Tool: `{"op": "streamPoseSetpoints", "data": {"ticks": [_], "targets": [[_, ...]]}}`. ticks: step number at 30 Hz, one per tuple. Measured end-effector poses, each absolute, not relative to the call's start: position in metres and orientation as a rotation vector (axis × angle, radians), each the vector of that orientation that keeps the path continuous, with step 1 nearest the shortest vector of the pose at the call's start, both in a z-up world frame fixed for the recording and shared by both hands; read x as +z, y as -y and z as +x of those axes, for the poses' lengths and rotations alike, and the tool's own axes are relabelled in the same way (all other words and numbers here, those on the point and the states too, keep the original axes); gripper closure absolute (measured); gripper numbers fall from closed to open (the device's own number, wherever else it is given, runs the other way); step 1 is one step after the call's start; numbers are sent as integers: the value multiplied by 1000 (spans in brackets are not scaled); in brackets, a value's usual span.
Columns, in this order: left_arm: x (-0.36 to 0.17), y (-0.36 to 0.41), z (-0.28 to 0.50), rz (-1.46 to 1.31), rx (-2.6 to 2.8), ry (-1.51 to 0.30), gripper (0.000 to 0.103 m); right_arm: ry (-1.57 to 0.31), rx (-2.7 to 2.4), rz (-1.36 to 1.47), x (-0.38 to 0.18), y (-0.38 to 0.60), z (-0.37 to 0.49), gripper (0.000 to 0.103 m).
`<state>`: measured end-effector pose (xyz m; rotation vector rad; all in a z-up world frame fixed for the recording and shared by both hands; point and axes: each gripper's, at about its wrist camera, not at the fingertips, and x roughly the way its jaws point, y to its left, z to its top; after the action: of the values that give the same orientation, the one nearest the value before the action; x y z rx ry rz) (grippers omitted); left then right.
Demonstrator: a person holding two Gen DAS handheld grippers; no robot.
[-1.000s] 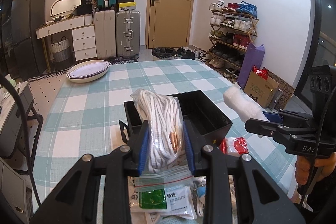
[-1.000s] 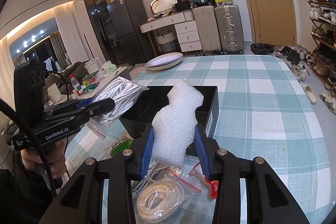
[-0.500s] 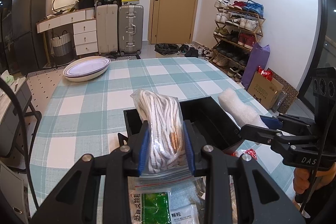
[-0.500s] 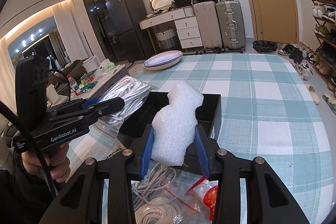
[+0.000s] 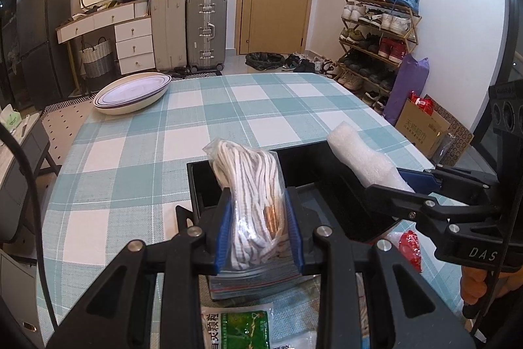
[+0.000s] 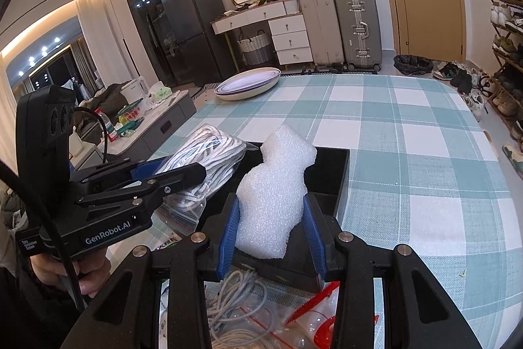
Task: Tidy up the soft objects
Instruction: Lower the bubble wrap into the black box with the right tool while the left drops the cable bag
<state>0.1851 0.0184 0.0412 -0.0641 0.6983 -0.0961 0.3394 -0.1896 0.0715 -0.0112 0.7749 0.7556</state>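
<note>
in the left wrist view our left tongs (image 5: 258,228) were closed on a clear zip bag of white cord (image 5: 251,185), its blue pads pressing both sides of the bundle at the lower centre of the frame. the bag stood tilted over the near left part of the black bin (image 5: 327,162), which sat on the teal-and-white checked bench (image 5: 137,159) in mid-frame. at the right edge our right tongs (image 5: 389,182) gripped a white foam piece (image 5: 359,156) above the bin's right wall.

in the right wrist view the right tongs (image 6: 271,231) held the white foam piece (image 6: 278,195) at centre, over the near end of the black bin (image 6: 340,172). the left tongs (image 6: 183,172) came in from the left with the bag of white cord (image 6: 209,159). loose coiled cable in a bag (image 6: 242,309) lay at the bottom of the frame, and a stack of shallow white dishes (image 6: 248,84) sat at the bench's far left corner.
</note>
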Motion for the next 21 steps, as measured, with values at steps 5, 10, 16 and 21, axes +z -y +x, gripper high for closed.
{"op": "streamPoseSetpoints", "data": {"ticks": [5, 10, 16, 21], "targets": [[33, -19, 192, -61, -90, -721, 74, -791, 743, -24, 65, 183, 348, 64], [27, -16, 195, -42, -93, -730, 74, -801, 718, -55, 56, 176, 354, 64], [25, -14, 195, -25, -86, -730, 74, -783, 716, -88, 53, 174, 356, 64], [25, -15, 195, -29, -84, -730, 72, -770, 717, -106, 54, 175, 353, 62]]}}
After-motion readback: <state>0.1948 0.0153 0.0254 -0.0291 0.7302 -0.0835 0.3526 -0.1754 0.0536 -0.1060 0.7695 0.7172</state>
